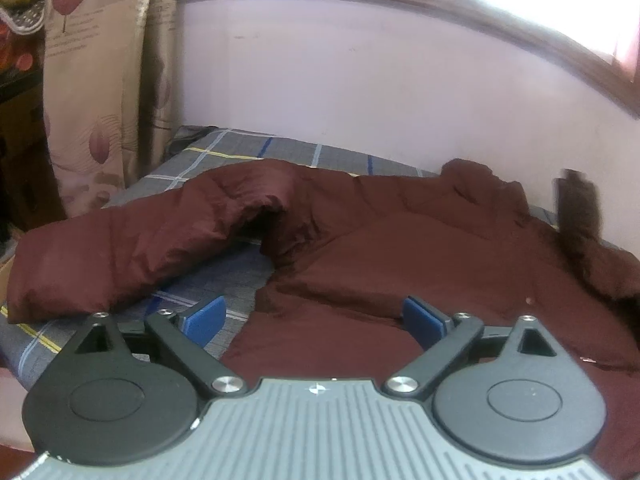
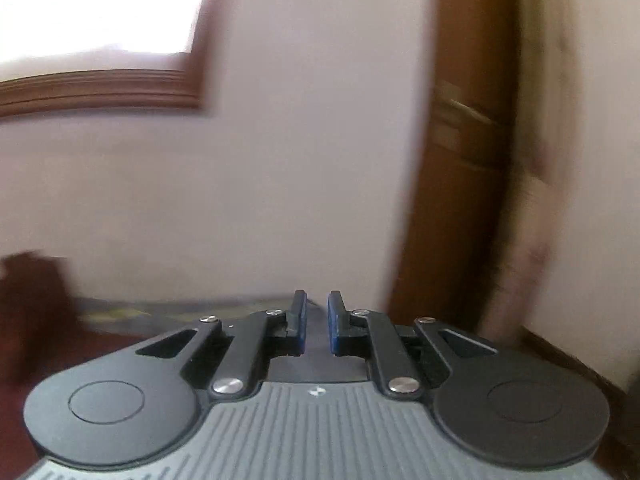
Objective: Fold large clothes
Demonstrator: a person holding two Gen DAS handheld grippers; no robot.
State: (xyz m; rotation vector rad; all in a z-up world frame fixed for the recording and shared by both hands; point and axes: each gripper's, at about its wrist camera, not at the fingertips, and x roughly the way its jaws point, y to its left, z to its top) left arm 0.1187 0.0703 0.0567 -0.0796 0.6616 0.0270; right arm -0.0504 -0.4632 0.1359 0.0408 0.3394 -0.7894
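A large maroon padded jacket (image 1: 400,248) lies spread on a bed with a grey plaid sheet (image 1: 224,280). One sleeve (image 1: 120,256) stretches out to the left, and a dark fur-trimmed hood (image 1: 580,216) lies at the right. My left gripper (image 1: 316,320) is open and empty, low over the jacket's near edge. My right gripper (image 2: 316,320) has its jaws nearly shut with a narrow gap and nothing between them. It points at the wall, raised above the bed. The jacket shows as a blurred maroon patch (image 2: 36,312) at the left of the right wrist view.
A pale wall (image 1: 360,92) with a wood-framed window (image 1: 440,4) runs behind the bed. A patterned curtain (image 1: 100,80) hangs at the left. In the right wrist view a brown wooden door frame (image 2: 460,160) stands at the right.
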